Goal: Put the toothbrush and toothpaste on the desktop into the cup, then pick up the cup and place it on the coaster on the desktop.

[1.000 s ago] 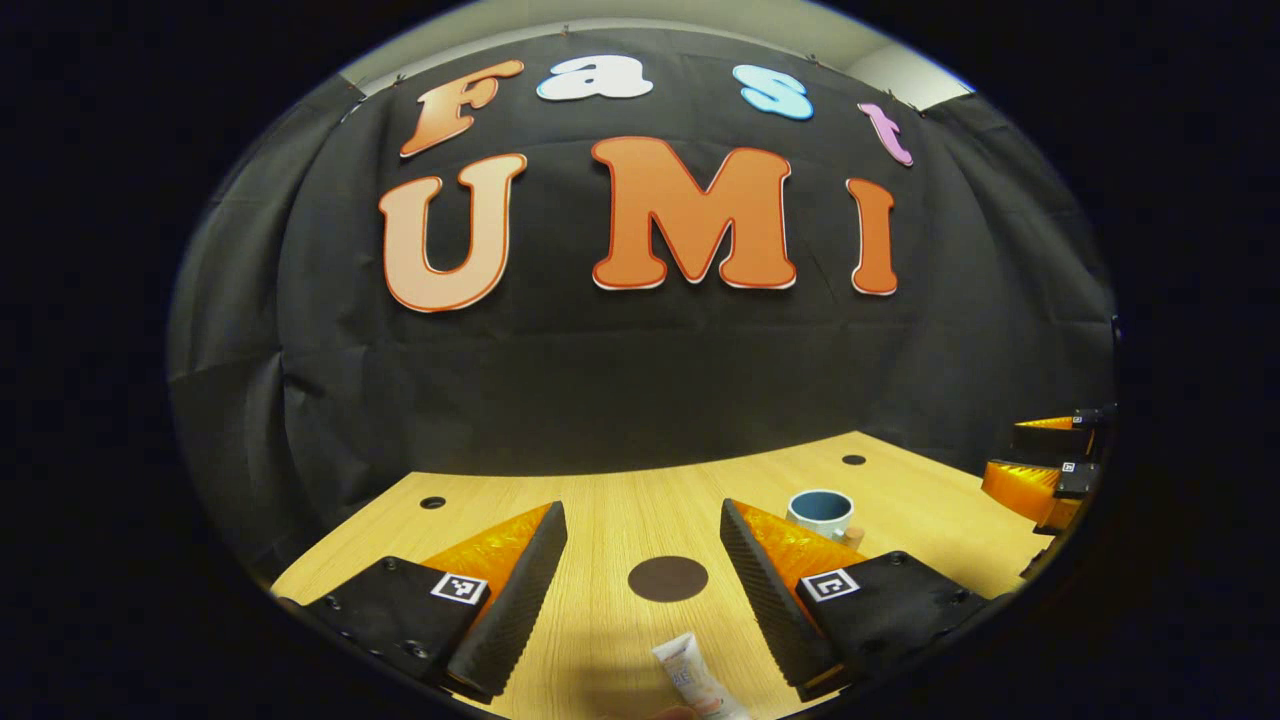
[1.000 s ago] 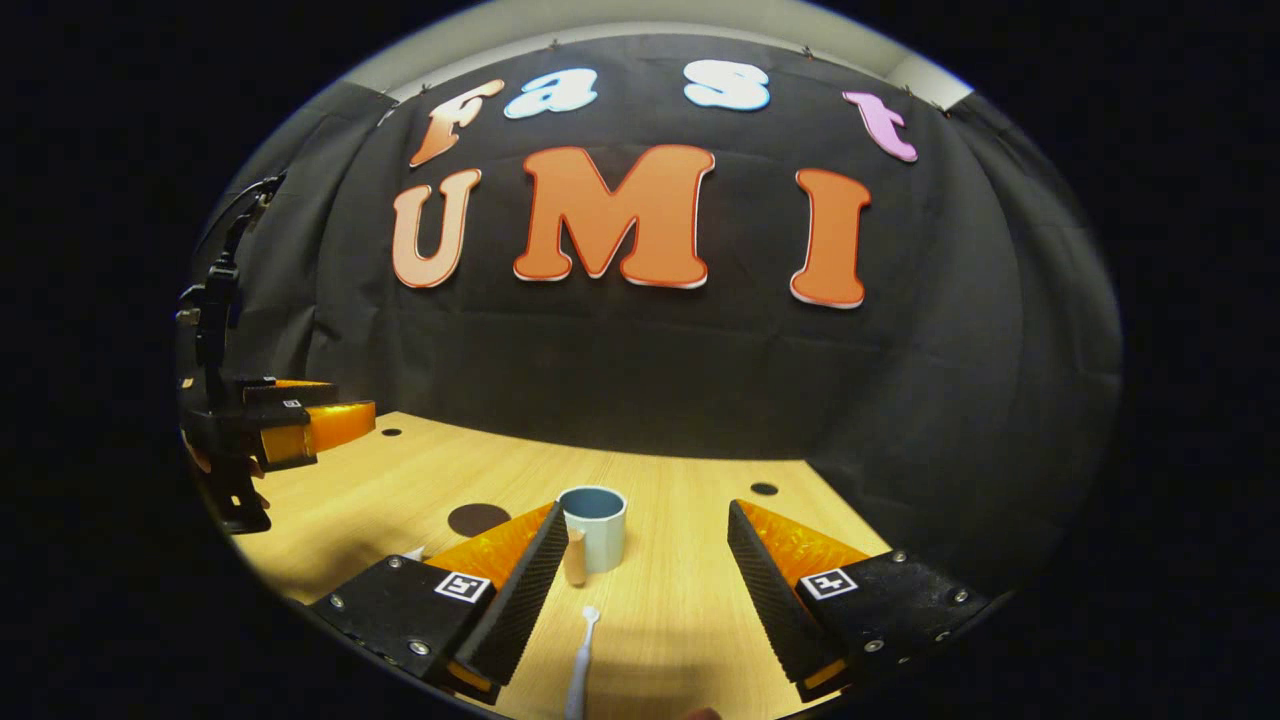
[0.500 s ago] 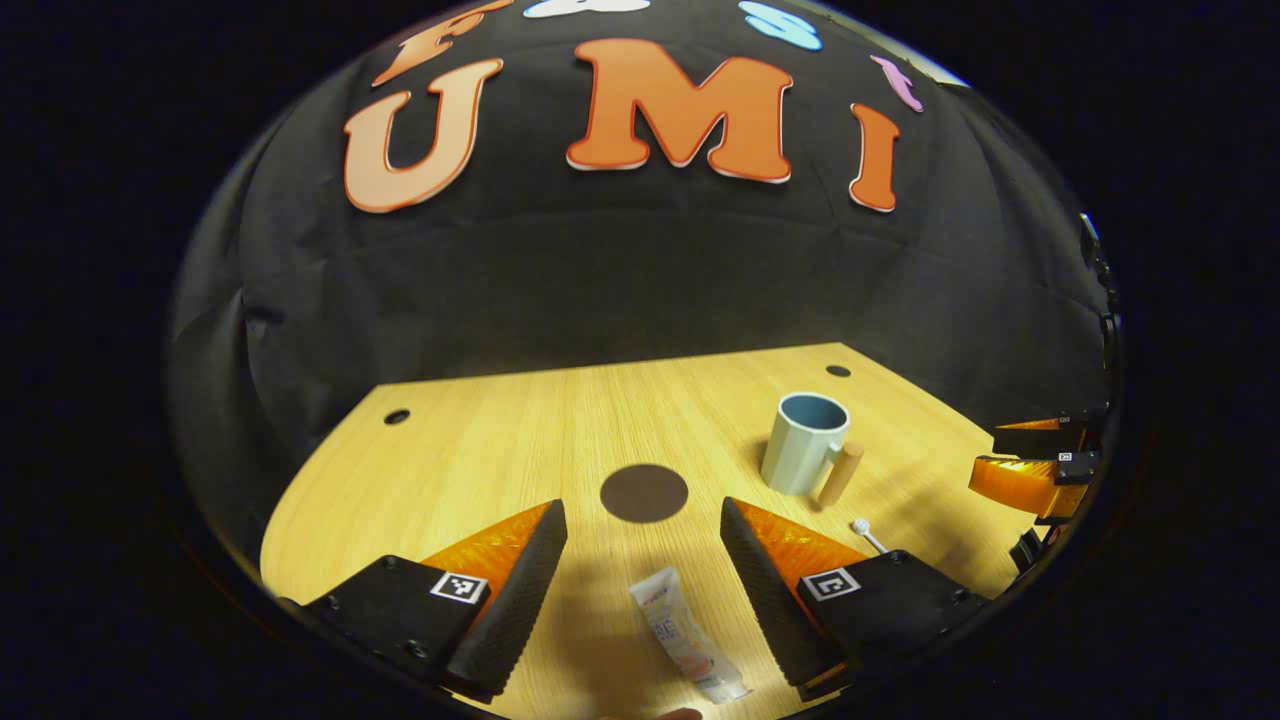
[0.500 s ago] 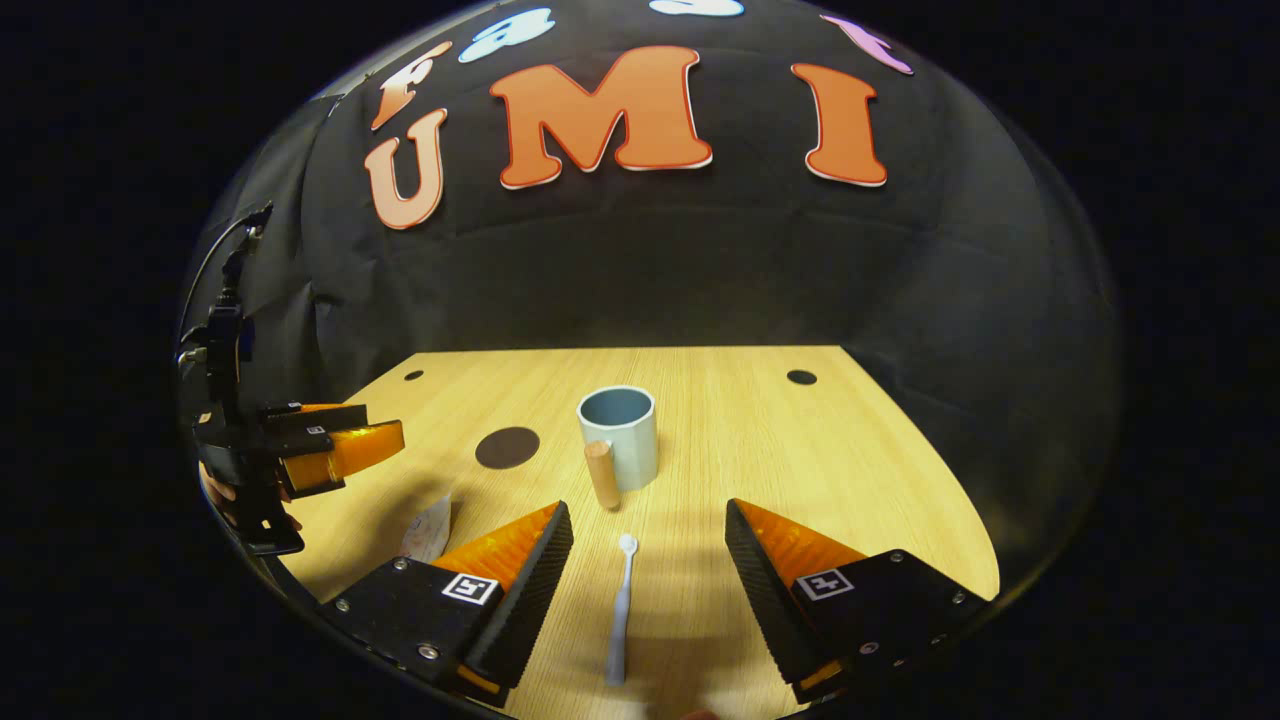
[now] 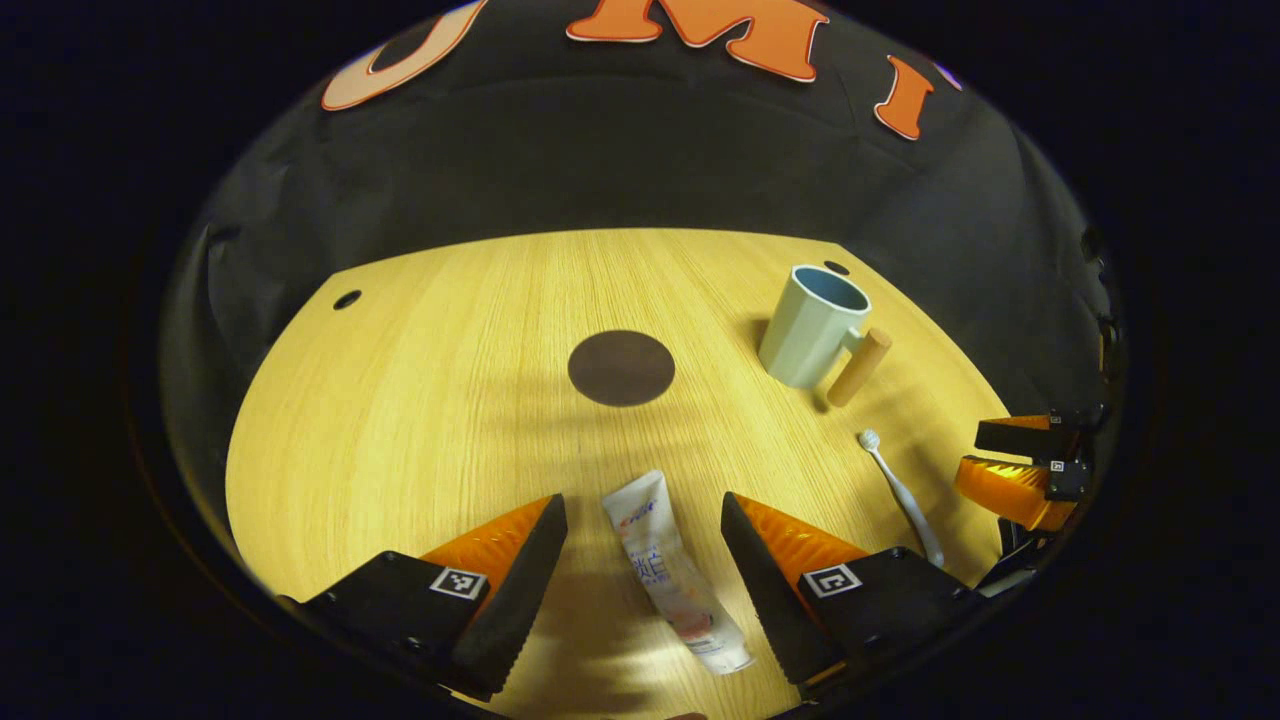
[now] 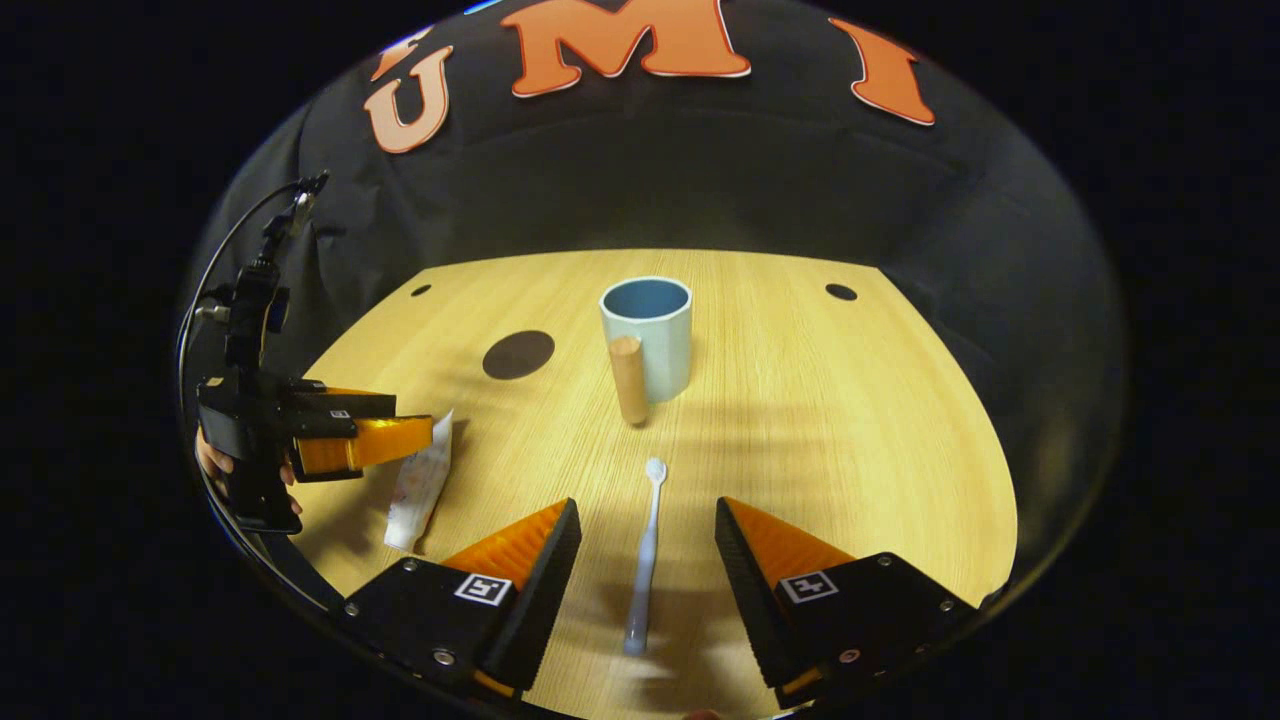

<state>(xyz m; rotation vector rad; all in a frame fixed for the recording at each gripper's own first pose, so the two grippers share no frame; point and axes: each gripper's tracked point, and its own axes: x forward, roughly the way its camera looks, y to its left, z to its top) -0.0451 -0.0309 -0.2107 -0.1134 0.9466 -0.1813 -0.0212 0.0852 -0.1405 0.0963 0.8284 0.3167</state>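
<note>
Two grippers: both are held above the desktop (image 5: 420,400), each one spread wide with nothing between the fingers.
Desktop: a pale wooden surface, on which all task things are lying apart from each other.
Cup (image 6: 650,335): it is standing upright and empty, far from both grippers, with its wooden handle turned toward the right gripper view.
Coaster (image 5: 621,368): a dark round disc, bare, seen to the left of the cup in both views.
Toothpaste (image 5: 673,568): it is lying flat directly between the open fingers of the left gripper (image 5: 640,540); its long axis runs nearly along the gripper's forward direction, slightly slanted, so the fingers stand on its two long sides.
Toothbrush (image 6: 643,560): it is lying flat between the fingers of the right gripper (image 6: 645,545), with the head toward the cup and the long axis along the forward direction.
Nearer hand: the left is judged nearer for the toothpaste, the right for the toothbrush.
Coming move: probably a lowering and a closing across each thing's narrow width is needed.
</note>
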